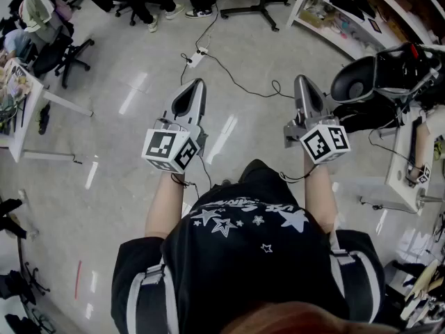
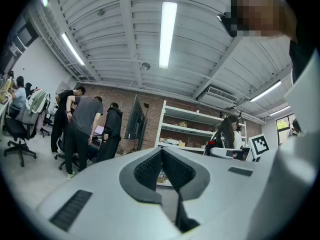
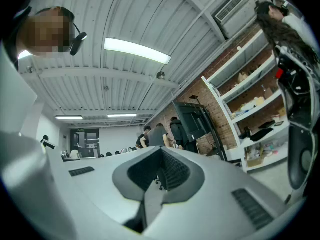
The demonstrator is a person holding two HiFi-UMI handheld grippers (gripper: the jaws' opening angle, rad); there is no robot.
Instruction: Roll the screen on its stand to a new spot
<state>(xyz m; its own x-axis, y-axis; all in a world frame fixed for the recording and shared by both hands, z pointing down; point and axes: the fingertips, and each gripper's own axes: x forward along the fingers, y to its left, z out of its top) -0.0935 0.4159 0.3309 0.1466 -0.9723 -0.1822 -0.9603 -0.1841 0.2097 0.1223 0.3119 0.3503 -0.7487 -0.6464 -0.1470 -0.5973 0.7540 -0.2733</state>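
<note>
A tall dark screen (image 2: 135, 117) on its stand is by the brick wall, far ahead in the left gripper view. It shows in the right gripper view too, the screen (image 3: 196, 122) leaning beside the shelves. The black legs of a stand (image 1: 259, 7) reach into the top of the head view. My left gripper (image 1: 197, 83) and right gripper (image 1: 301, 82) are held out side by side over the floor, well short of the screen. The left gripper (image 2: 161, 149) and the right gripper (image 3: 160, 149) are both shut, tips together, nothing between them.
A power strip with a black cable (image 1: 195, 59) lies on the floor ahead of the grippers. Several people (image 2: 82, 129) stand near the screen. Shelves (image 2: 195, 129) line the wall. Office chairs (image 1: 66, 54) and a desk (image 1: 21, 117) are on the left, a black chair (image 1: 361, 78) on the right.
</note>
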